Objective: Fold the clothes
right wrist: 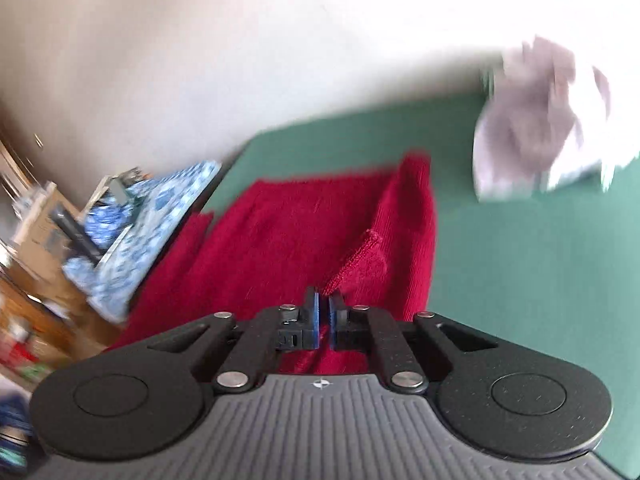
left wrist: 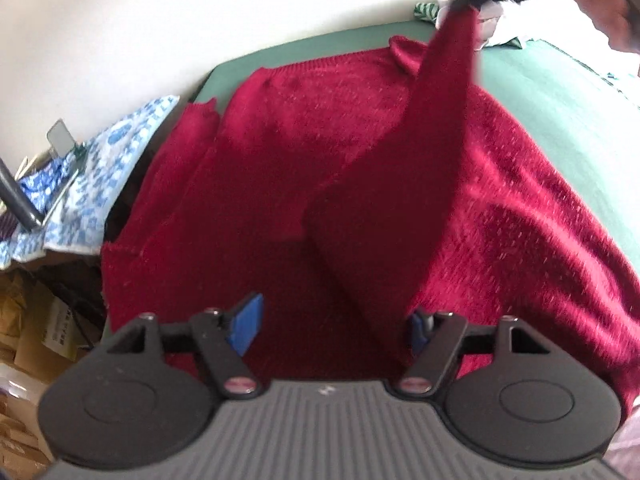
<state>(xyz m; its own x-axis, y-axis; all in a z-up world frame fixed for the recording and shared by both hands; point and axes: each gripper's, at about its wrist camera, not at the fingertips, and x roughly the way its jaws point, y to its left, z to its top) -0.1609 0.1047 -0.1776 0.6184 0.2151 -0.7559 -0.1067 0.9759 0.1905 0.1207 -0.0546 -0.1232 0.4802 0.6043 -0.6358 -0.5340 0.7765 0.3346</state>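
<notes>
Sweater [left wrist: 280,152] on green table [left wrist: 560,92]; R gripper [right wrist: 324,316] pinches its sleeve, L gripper [left wrist: 336,328] spread; white clothes pile [right wrist: 540,120] behind.

Red sweater [left wrist: 304,152]: knitted cloth, fuzzy and matt, ribbed along the edges, small pale flecks in the pile. Desk [right wrist: 520,264]: covered in green, smooth and matt. Left tool [left wrist: 336,326]: black matt plastic, blue pads that look rubbery, small shiny metal pins, grey ribbed body. Right tool [right wrist: 324,320]: same black matt plastic, bright metal rivets, blue pads. Blue and white patterned cloth [left wrist: 108,160]: thin, soft, printed. Pale crumpled cloth [right wrist: 536,128]: light, blurred. Cardboard boxes [left wrist: 36,328]: brown, dull paper surface.
</notes>
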